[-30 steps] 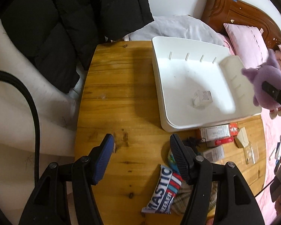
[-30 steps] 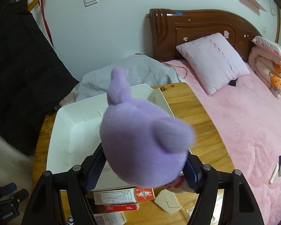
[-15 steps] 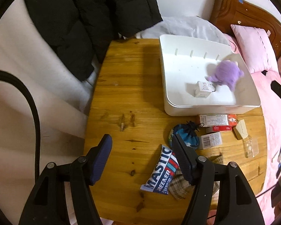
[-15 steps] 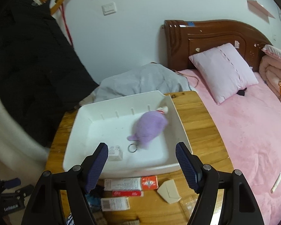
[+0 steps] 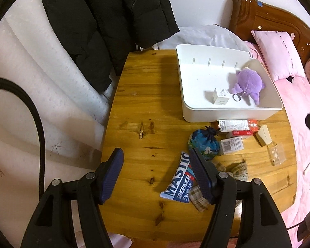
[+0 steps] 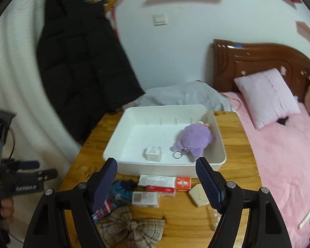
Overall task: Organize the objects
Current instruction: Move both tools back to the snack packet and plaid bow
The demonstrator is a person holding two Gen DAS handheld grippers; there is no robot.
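A pink-covered bed (image 6: pixel 283 155) with a carved dark wooden headboard (image 6: pixel 258 62) ran along one side of the rounded yellow wooden bench (image 5: pixel 146 107), and a black quilted coat (image 5: pixel 105 20) hung over the bench's far corner beside a crumpled grey cloth (image 6: pixel 184 95). On the far part of the bench sat a shallow white plastic tray (image 5: pixel 183 86); inside it lay a purple plush toy with a metal key ring (image 5: pixel 248 82), against the wall nearer the bed, and just beside it a small white printed carton (image 5: pixel 221 96). In front of the tray's near wall lay a clutter of small things: a beige checked fabric bow (image 6: pixel 132 229), a blue patterned drawstring pouch (image 5: pixel 204 142), a blue, white and red packet reading "MASTIC" and "GREENER" (image 5: pixel 179 181), a long white and red carton (image 5: pixel 237 125) whose print was too small to read, a thin red box (image 5: pixel 240 133), a white barcode-labelled box (image 5: pixel 232 144), a tan wedge-shaped piece (image 5: pixel 263 137) and a clear plastic sachet (image 5: pixel 277 155). The left hand-held gripper (image 5: pixel 156 172) hung over bare wood with its blue pads apart and nothing between them, its jaws having just been opening. The right hand-held gripper (image 6: pixel 156 174) stood over the near clutter, jaws spread and empty, also just opening, clear of the plush toy in the tray.
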